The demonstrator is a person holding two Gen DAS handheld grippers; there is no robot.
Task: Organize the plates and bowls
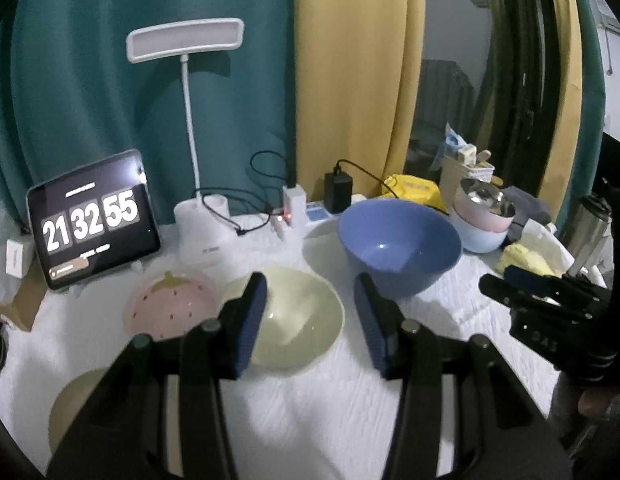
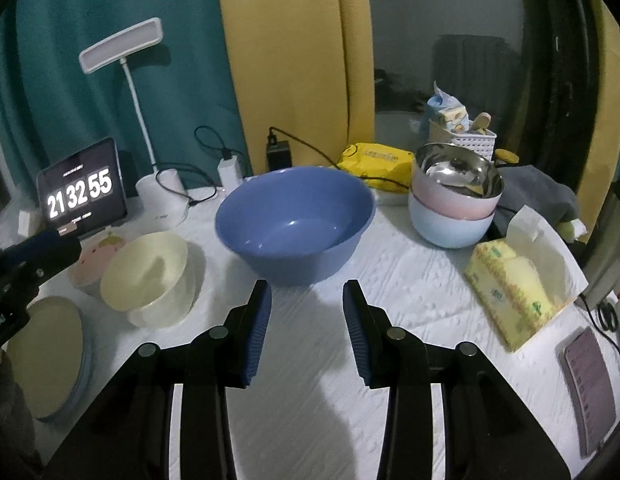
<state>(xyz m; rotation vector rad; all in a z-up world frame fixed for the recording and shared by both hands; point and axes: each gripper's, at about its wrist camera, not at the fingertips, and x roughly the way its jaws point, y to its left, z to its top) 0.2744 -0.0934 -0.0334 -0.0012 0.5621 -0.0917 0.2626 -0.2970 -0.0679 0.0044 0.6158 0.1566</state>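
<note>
Both your left hand-held gripper [image 1: 310, 312] and right hand-held gripper [image 2: 306, 320] hang with jaws apart, holding nothing. The blue bowl [image 2: 294, 220], cream bowl [image 2: 150, 276], strawberry plate [image 1: 170, 304] and tan plate [image 2: 46, 356] lie separately on the desk [image 2: 409, 280]. Only the pink, pale-blue and steel bowl stack [image 2: 453, 196] looks nested, so judge most sorting left.

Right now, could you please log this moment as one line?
left gripper: open, over cream bowl | right gripper: open, empty, before blue bowl | nothing held
</note>
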